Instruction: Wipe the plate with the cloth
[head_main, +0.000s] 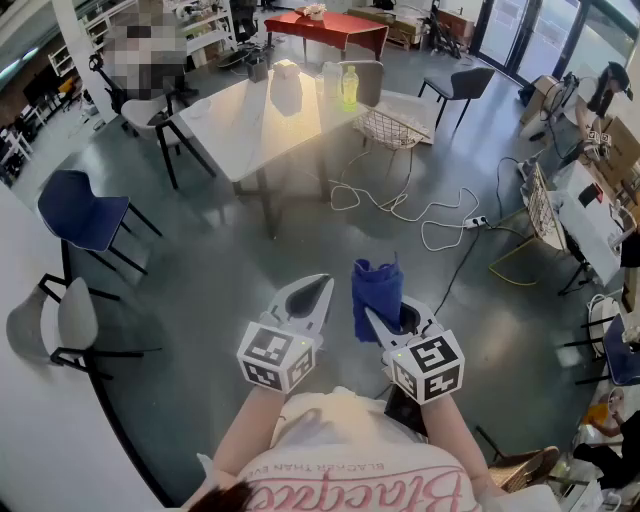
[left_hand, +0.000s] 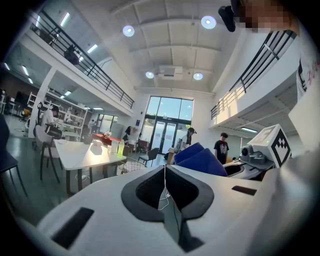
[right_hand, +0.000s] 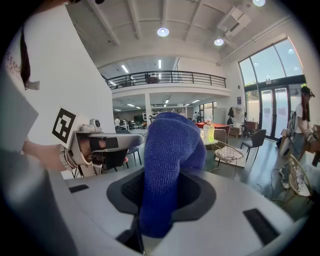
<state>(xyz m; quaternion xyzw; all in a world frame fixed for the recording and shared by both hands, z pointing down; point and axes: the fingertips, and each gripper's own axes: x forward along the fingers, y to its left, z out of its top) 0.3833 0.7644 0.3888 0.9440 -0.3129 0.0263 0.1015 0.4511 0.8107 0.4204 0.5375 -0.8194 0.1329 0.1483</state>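
Observation:
My right gripper is shut on a blue cloth, which stands up out of its jaws as a folded wad. In the right gripper view the cloth fills the middle and hides the gap between the jaws. Beside it on the left, my left gripper is shut with nothing in it, its jaws meeting in a thin line. Both are held in front of the person's body, above the grey floor. I see no plate in any view. The cloth also shows in the left gripper view.
A white table stands ahead with a yellow-green bottle and a white box on it. A wire chair and white cables lie beyond. A blue chair and a grey chair stand at left.

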